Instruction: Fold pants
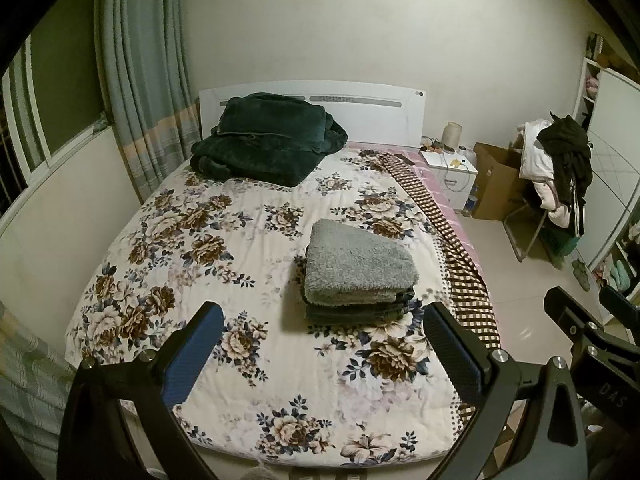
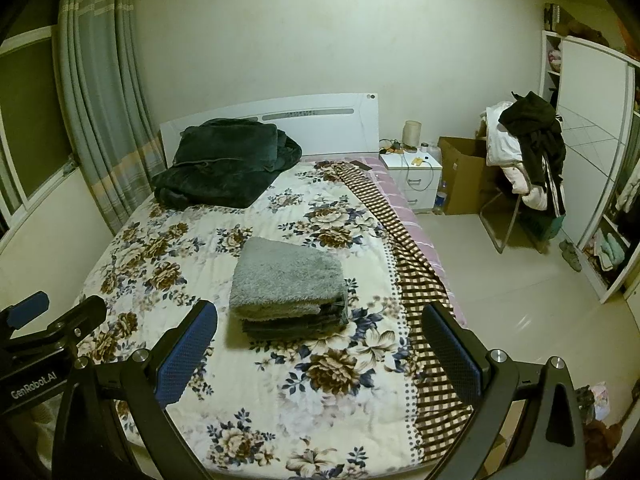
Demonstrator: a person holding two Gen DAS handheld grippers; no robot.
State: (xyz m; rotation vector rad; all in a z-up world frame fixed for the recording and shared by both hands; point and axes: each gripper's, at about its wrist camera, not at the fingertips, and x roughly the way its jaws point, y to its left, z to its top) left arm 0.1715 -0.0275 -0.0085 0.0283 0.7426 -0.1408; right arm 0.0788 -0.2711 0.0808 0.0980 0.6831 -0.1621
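Pants (image 1: 358,268) folded, stacked near bed (image 1: 120,320) right edge, set to stay | left gripper (image 1: 320,344) apart, empty | right gripper (image 2: 320,344) apart, empty | both hover off foot edge, task looks done

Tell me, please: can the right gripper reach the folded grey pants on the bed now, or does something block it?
Probably yes. The right gripper is open and holds nothing, and the folded grey pants lie just ahead of it on the floral bedspread. Only bare bedspread shows between them; the left gripper stays off to the side.
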